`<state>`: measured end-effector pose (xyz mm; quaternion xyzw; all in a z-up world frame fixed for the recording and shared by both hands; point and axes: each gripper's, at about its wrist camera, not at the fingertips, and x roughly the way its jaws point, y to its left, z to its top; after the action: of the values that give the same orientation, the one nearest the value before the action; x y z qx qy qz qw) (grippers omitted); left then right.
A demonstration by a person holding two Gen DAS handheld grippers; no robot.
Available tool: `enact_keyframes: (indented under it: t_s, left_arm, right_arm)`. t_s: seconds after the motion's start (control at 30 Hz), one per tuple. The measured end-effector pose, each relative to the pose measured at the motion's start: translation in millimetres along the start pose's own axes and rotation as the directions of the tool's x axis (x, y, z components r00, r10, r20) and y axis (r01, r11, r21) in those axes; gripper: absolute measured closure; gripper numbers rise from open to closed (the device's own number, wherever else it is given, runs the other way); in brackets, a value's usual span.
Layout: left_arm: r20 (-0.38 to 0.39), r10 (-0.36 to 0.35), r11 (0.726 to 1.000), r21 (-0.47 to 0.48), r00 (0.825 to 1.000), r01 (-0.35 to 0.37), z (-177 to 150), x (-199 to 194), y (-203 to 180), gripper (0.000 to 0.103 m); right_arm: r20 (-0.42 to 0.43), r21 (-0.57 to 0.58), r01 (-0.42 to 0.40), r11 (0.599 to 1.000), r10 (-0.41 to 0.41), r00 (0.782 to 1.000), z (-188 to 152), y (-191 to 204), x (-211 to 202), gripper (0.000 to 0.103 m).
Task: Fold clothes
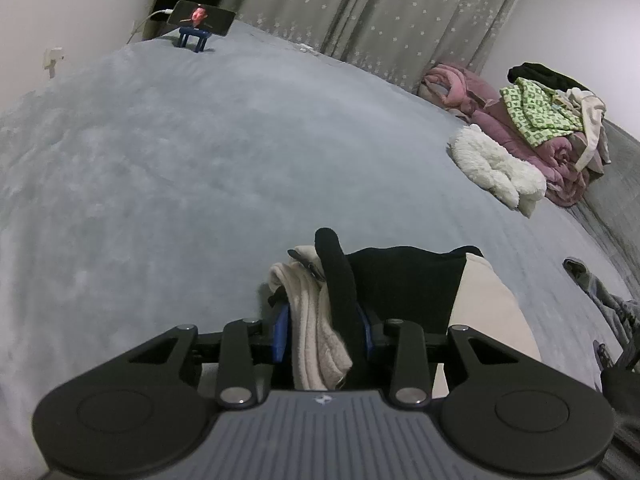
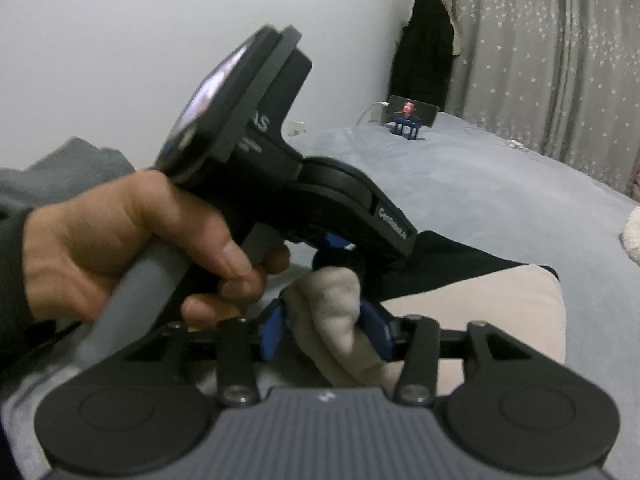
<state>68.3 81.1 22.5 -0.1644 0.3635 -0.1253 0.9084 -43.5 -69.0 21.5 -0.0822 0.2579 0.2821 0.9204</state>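
Garment (image 1: 404, 284), black and cream, lying on grey bedspread (image 1: 180, 168) directly ahead of left gripper (image 1: 323, 320), one bunched edge of cream and black cloth pinched between blue pads (image 1: 282, 332), jaws drawn close with only thickness of fabric between. Black fold sticking up above grip. Far right of bed: pile of clothes (image 1: 532, 128) in pink, green-patterned and black, with fluffy white piece (image 1: 496, 168) just beside it. Far corner: phone (image 1: 200, 18) propped on blue stand (image 1: 194, 38), starred curtain (image 1: 380, 12) behind. From right wrist: right gripper (image 2: 326, 326) clamped on wad of cream cloth of same garment (image 2: 480, 308), blue pads (image 2: 272, 336) pressed on either side, narrow gap filled by fabric. Just beyond and to left, person's hand (image 2: 132, 240) in grey sleeve (image 2: 60, 176) wrapped round handle of left gripper (image 2: 320, 216), seen from side and blurred, fingertips hidden behind cloth. Same phone (image 2: 410, 109) and curtain (image 2: 552, 48) in background, dark coat (image 2: 424, 48) hanging against wall.
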Motion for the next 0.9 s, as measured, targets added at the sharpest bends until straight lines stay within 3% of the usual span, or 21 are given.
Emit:
enact_keyframes:
  t_s: [0.13, 0.23, 0.43, 0.73, 0.83, 0.9]
  left_arm:
    - [-0.001, 0.002, 1.0, -0.001, 1.0, -0.002, 0, -1, -1, 0.07]
    - [0.005, 0.009, 1.0, -0.004, 1.0, -0.009, -1, -1, -2, 0.07]
    - [0.009, 0.011, 1.0, -0.022, 1.0, -0.01, -3, -2, -2, 0.07]
    - [0.001, 0.001, 0.999, -0.053, 1.0, -0.001, -2, -2, 2, 0.067]
    - [-0.003, -0.002, 0.998, -0.058, 1.0, 0.002, -1, -2, 3, 0.066]
    - [-0.005, -0.004, 0.998, -0.061, 1.0, 0.004, -2, -2, 3, 0.066]
  right_arm:
    - [0.04, 0.089, -0.014, 0.996, 0.011, 0.999, 5, -27, -19, 0.054]
    - [0.049, 0.199, 0.038, 0.979, -0.049, 0.998, 5, -62, -33, 0.055]
    - [-0.039, 0.436, 0.128, 0.891, -0.123, 0.992, -10, -127, -29, 0.058]
    - [-0.081, 0.648, 0.07, 0.758, -0.024, 0.996, -37, -170, -16, 0.053]
    - [-0.087, 0.705, 0.055, 0.707, 0.009, 0.996, -45, -182, -12, 0.046]
    - [-0.083, 0.719, 0.045, 0.694, 0.021, 0.996, -47, -182, -11, 0.046]
